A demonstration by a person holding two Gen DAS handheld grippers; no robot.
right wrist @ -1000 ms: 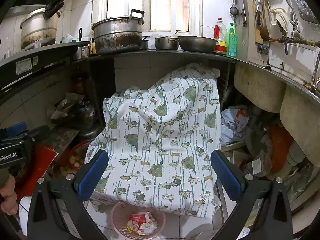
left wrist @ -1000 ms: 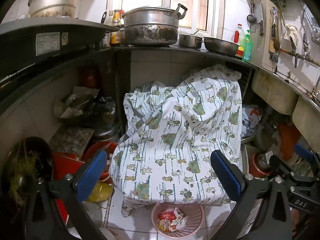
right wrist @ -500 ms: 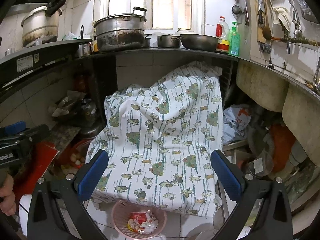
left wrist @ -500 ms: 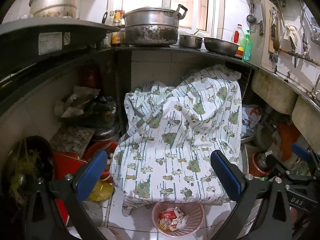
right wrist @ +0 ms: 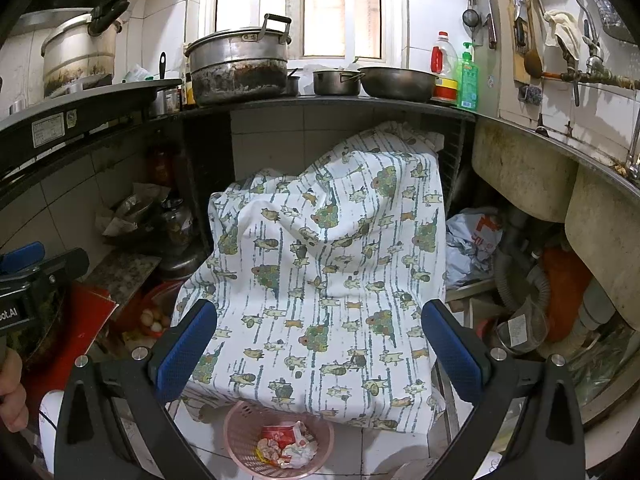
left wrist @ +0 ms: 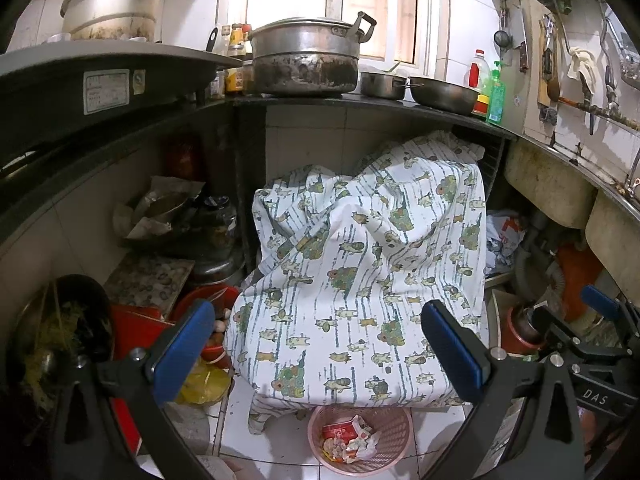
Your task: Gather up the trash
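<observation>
A pink plastic basket (left wrist: 394, 424) (right wrist: 236, 436) stands on the white tiled floor, partly under the hem of a printed cloth. It holds crumpled wrappers and paper trash (left wrist: 348, 438) (right wrist: 286, 444). My left gripper (left wrist: 320, 354) is open and empty, held above and in front of the basket. My right gripper (right wrist: 320, 354) is open and empty too, above the basket. The right gripper's body shows at the right edge of the left wrist view (left wrist: 600, 344). The left gripper's body shows at the left edge of the right wrist view (right wrist: 36, 280).
A white cloth with green animal prints (left wrist: 368, 272) (right wrist: 320, 272) drapes something bulky under the dark counter (left wrist: 360, 100). Pots (left wrist: 306, 58) stand on the counter. Red tubs and a yellow bag (left wrist: 204, 380) crowd the left floor. Sinks (right wrist: 520, 168) and pipes fill the right.
Both views have drifted slightly: the cloth and basket sit a little lower and nearer in the frames. Both grippers stay open and empty.
</observation>
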